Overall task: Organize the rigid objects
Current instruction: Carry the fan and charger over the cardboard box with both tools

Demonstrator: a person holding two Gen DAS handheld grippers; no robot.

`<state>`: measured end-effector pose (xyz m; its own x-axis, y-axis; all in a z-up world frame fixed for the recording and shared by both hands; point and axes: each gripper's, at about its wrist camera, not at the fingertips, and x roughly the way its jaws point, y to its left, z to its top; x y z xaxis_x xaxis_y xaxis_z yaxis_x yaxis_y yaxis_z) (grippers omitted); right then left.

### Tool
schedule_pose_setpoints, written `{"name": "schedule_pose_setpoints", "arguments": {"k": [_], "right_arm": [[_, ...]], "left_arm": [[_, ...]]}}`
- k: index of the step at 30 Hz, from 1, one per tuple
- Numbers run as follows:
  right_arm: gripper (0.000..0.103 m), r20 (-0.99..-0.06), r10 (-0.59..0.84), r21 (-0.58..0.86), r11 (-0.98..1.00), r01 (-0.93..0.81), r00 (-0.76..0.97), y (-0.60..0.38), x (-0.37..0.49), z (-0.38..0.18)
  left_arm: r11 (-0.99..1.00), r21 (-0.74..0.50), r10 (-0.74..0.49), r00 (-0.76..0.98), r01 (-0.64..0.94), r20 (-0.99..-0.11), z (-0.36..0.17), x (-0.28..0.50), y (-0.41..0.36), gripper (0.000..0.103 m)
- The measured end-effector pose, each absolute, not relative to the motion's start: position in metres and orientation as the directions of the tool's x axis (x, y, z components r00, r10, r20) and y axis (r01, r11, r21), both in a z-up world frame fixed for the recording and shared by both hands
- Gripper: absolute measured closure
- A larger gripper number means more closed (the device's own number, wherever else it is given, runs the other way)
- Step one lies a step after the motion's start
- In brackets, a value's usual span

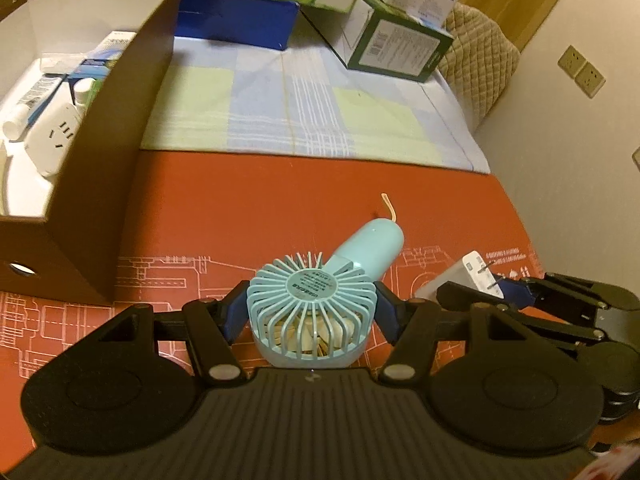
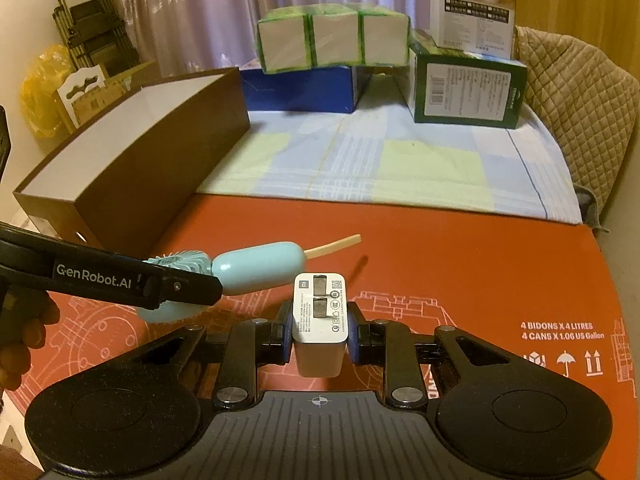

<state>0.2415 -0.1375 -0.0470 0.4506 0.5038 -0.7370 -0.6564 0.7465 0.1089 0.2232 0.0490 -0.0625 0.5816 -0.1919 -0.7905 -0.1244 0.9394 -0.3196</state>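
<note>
While both jaws grip, left gripper (image 1: 311, 312) fan (image 1: 316, 300), right gripper (image 2: 319, 326) charger (image 2: 320, 312), brown box (image 1: 100, 184) stands left.

Dim warm indoor light, soft shadows; fisheye bending (edges darkened), slight blur

Open run of red mat (image 2: 440, 248) and checked cloth (image 2: 400, 168) straight ahead. Brown box (image 2: 132, 184) walls off the left side. Blue box (image 2: 304, 92), wrapped packs (image 2: 332, 38) and green carton (image 2: 468, 92) block the far edge. Quilted chair back (image 2: 576, 100) closes the right rear.
</note>
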Motion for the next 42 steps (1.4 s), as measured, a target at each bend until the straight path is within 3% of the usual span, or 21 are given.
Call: {"name": "schedule_pose_setpoints", "arguments": {"k": [19,42], "right_arm": [[0.08,-0.674,0.589,0.12,0.683,-0.72,0.446,-0.099,0.236,-0.005],[0.08,-0.58,0.758,0.172,0.472,-0.865,0.298,0.036,0.23,0.039]], "left_arm": [[0.909,-0.376,-0.146,0.709,-0.178,-0.69,-0.003,0.202,0.089,0.044],[0.858,-0.339,0.088,0.761,-0.386,-0.642,0.034,0.162,0.213,0.044]]}}
